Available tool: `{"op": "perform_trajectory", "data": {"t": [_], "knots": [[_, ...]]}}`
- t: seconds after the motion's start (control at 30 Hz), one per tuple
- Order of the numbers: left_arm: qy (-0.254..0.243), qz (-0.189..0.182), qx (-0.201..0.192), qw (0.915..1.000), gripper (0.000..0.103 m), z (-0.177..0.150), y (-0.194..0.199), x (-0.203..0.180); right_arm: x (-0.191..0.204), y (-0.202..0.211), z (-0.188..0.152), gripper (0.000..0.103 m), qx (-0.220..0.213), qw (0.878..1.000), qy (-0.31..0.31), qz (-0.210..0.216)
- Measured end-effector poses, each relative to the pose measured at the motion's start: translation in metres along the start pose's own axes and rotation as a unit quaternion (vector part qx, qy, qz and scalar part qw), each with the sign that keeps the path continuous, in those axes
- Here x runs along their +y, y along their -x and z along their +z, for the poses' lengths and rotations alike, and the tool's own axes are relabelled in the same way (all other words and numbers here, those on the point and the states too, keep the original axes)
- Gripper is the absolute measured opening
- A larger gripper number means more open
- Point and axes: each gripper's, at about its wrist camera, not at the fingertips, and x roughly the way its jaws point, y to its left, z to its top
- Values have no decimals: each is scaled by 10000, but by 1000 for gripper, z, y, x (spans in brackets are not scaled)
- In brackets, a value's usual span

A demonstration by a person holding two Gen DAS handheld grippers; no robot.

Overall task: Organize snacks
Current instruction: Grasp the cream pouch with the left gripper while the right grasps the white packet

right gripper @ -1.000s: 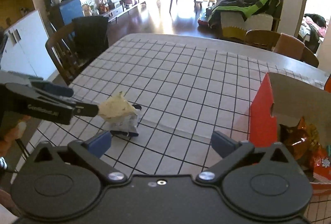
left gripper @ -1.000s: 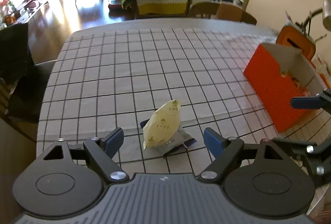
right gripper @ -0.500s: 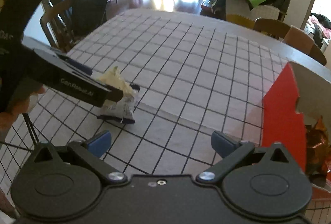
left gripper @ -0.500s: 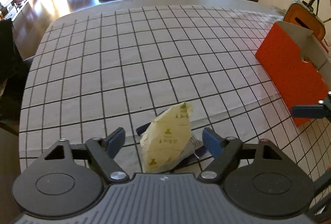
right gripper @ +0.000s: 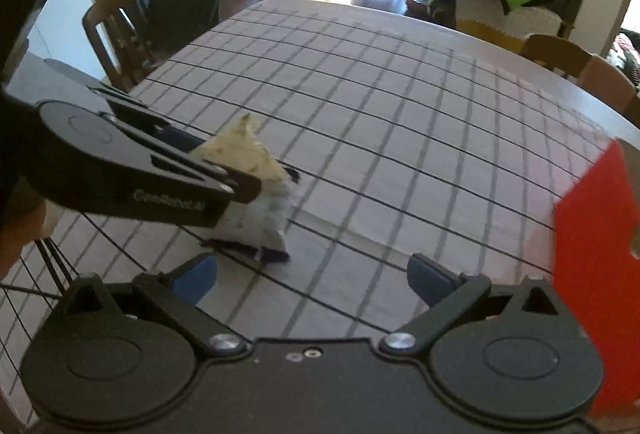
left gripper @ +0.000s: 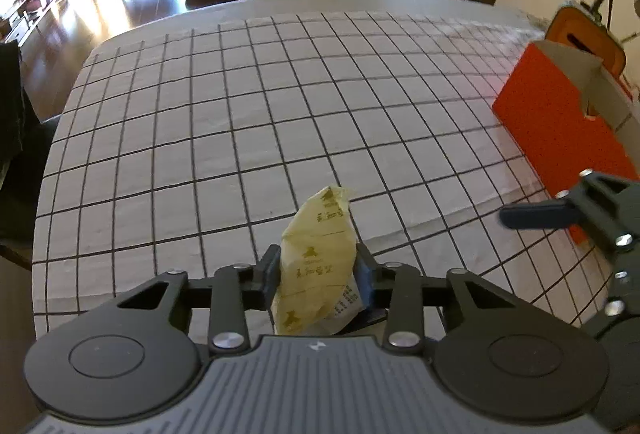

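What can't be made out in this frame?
- Orange box contents: left wrist view, hidden by its wall; right wrist view, cut off by the edge.
- Whether the yellow snack packet is lifted: left tool covers its base.
- Packet print: too small.

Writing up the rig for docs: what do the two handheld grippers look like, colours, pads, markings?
Both match: black linkage arms with silver pivot screws over two round black discs. The left gripper has a ribbed grey housing bearing a small white logo; the right gripper has a smooth black one. Fingers carry blue pads. White lettering, too blurred to read, runs along the left gripper's side. No cables visible.
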Motion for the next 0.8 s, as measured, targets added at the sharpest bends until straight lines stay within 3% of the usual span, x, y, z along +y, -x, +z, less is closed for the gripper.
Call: {"op": "perform_trajectory", "data": {"t": [0.13, 0.4, 0.63, 0.8], "knots": [[365, -40, -101, 9993, 31, -6, 12, 18, 11, -12, 8, 98, -43, 9997, 219, 3], [1309, 64, -230, 9911, 30, -31, 35, 67, 28, -33, 19, 85, -88, 9992, 380, 27], [1483, 242, -261, 9883, 30, -45, 44, 81, 40, -51, 26, 75, 100, 9993, 346, -23], [1491, 265, -276, 9881, 30, -53, 47, 84, 47, -57, 24, 56, 194, 9989, 401, -168]]}}
